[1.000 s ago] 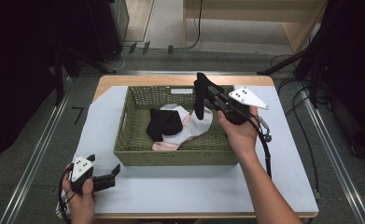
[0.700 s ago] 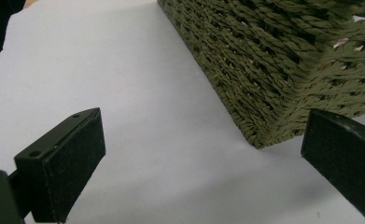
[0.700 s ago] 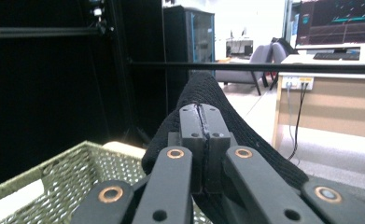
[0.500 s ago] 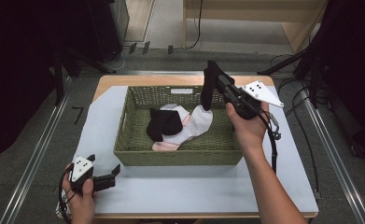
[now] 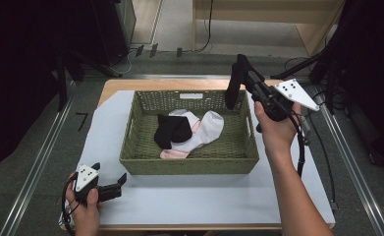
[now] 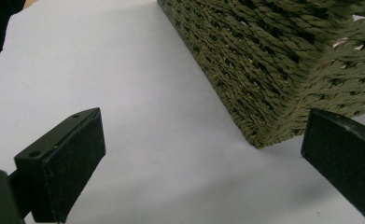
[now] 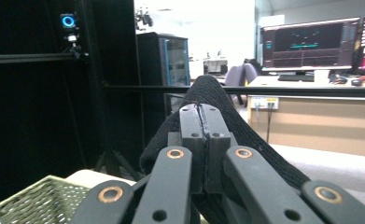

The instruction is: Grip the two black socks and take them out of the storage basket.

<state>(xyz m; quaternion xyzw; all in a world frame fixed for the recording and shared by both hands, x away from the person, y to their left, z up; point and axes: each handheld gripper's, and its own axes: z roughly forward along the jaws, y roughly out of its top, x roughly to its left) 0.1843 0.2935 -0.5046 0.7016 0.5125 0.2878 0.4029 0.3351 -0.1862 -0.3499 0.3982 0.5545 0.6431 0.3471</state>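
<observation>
White-covered table (image 5: 194, 201), woven green basket (image 5: 189, 162), right claw (image 5: 239, 69) clamping limp black ribbed sock (image 5: 233, 91), left claw (image 5: 121, 181) wide, empty

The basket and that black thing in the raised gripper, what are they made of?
Basket: looks like twisted olive-green fibre, woven, matte; whether paper rope or seagrass is unclear. Black sock: seemingly knitted fabric, with fine ribbing visible in the right gripper view, hanging limp from the right gripper.
</observation>
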